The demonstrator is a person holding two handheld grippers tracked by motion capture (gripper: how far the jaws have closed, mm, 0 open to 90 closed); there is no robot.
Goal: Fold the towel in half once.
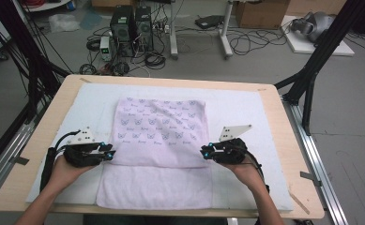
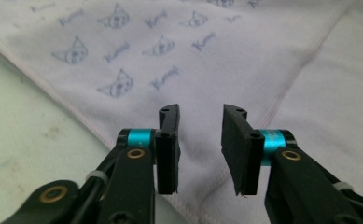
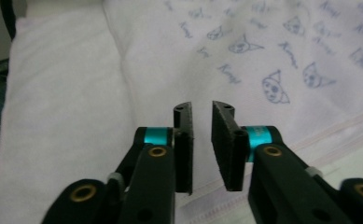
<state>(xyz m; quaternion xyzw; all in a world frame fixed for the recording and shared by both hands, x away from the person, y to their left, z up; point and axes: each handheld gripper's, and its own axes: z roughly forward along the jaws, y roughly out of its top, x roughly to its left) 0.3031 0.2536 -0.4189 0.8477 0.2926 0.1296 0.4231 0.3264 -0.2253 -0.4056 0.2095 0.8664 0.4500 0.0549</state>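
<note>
A pale pink towel (image 1: 161, 124) printed with blue cat faces lies on the white mat, its printed part folded over a plain part (image 1: 154, 187) near the front edge. My left gripper (image 1: 110, 152) hovers at the fold's left corner, and my right gripper (image 1: 204, 152) at its right corner. In the left gripper view the jaws (image 2: 200, 112) stand apart over the towel's hem (image 2: 170, 46) with nothing between them. In the right gripper view the jaws (image 3: 201, 107) show a narrower gap above the towel (image 3: 263, 46), also with nothing in it.
A white mat (image 1: 246, 108) covers most of the wooden table (image 1: 44, 136). Black frame posts (image 1: 311, 70) rise at both sides of the table. Beyond the far edge, computer towers (image 1: 131, 28), cables and a cardboard box (image 1: 260, 14) sit on the floor.
</note>
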